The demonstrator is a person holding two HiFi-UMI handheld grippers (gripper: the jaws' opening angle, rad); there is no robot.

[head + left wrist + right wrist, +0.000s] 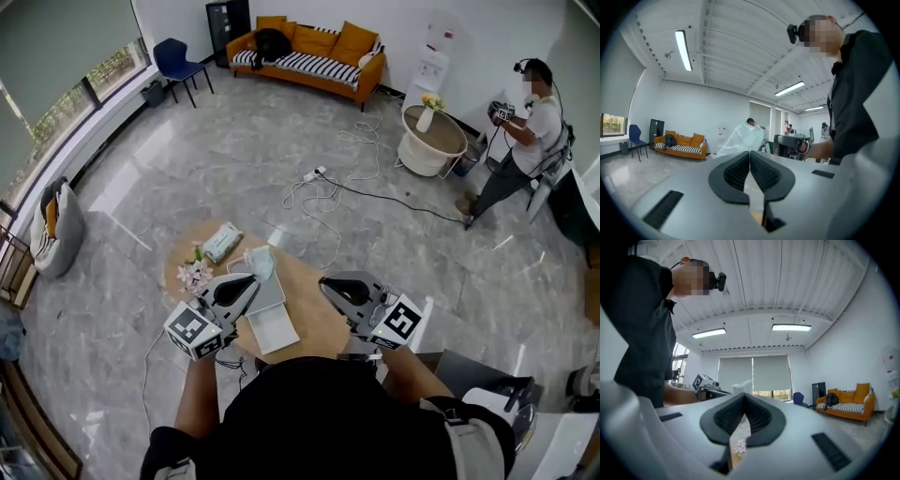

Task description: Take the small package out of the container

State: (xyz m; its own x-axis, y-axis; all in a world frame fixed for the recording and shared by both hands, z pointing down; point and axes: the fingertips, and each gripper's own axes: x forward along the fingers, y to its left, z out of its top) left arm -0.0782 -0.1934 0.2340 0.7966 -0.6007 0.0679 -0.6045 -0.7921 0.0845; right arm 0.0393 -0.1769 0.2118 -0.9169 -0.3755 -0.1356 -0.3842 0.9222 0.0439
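I hold both grippers up over a round wooden table (314,314), tips turned toward each other. My left gripper (251,284) (750,153) is shut on the small package (262,262) (740,138), a thin translucent plastic bag that stands up from its tip. In the right gripper view the bag (742,386) shows as a pale shape at the left gripper's tip. My right gripper (325,284) (744,395) is shut with nothing between its pads. Below them on the table lies the white open container (278,336), next to a grey tray (269,298).
A small bunch of flowers (195,275) and a wrapped pack (222,242) sit on the table's left side. On the floor beyond lies a white cable (319,192). A person (525,131) stands by a round side table (433,141); an orange sofa (309,52) lines the far wall.
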